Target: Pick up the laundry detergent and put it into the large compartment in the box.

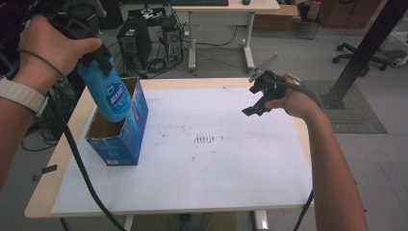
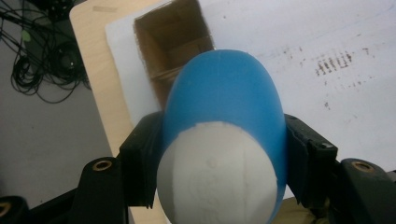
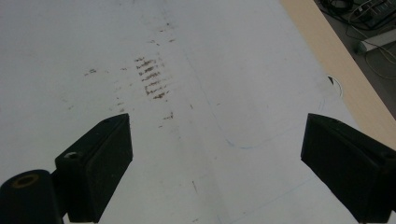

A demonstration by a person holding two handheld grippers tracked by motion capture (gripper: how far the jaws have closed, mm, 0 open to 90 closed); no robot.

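A: Start at the left, taking the blue carton (image 1: 126, 129) as the landmark. What's there?

B: The carton stands open-topped near the left edge of the tabletop (image 1: 62, 149). Directly above its opening, the left gripper (image 1: 96, 57) hangs with its jaws clamped on the upper end of a blue bottle (image 1: 108, 94). The bottle's long axis runs almost vertical, tilted slightly, its lower end dipping just past the carton's rim.

A: So the move turns on what?

B: I'd say on the bottle's lower end being lined up with the opening straight beneath it. In the left gripper view the bottle (image 2: 224, 116) points down at the brown interior (image 2: 173, 42).

A: Any writing?

B: A white label on the bottle and print low on the carton's front; both too blurred to read.

A: And right of the carton?

B: A stained white sheet (image 1: 216, 159), then the right gripper (image 1: 262, 98), well apart from the carton, jaws spread wide, nothing between them. The left hand is far nearer.
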